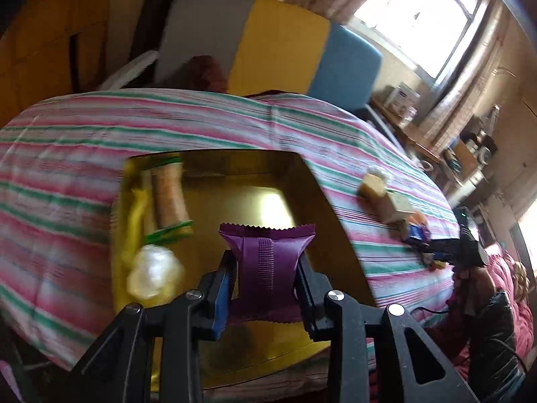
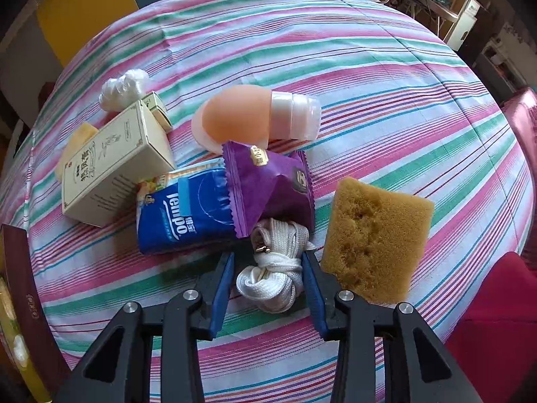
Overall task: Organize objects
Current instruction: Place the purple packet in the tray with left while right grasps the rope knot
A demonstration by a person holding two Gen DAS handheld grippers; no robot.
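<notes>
My left gripper point(image 1: 266, 258) is shut on a purple snack packet point(image 1: 268, 245) and holds it above an open gold box point(image 1: 322, 221). The box holds a biscuit pack point(image 1: 169, 198), a yellow packet point(image 1: 134, 221) and a white crumpled ball point(image 1: 152, 275). My right gripper point(image 2: 268, 258) points down at the striped tablecloth point(image 2: 386, 77), its jaws on either side of a bundled white cord point(image 2: 272, 278). The right pad touches the cord and a thin gap shows at the left pad. A brown sponge point(image 2: 376, 238) lies just right of it.
Beyond the cord lie a second purple packet point(image 2: 268, 188), a blue tissue pack point(image 2: 181, 211), a cream carton point(image 2: 114, 164), a peach bottle point(image 2: 241, 117) and white plastic wrap point(image 2: 124, 87). The box's dark rim point(image 2: 20, 285) is at the left edge. A red cushion point(image 2: 496, 319) lies right.
</notes>
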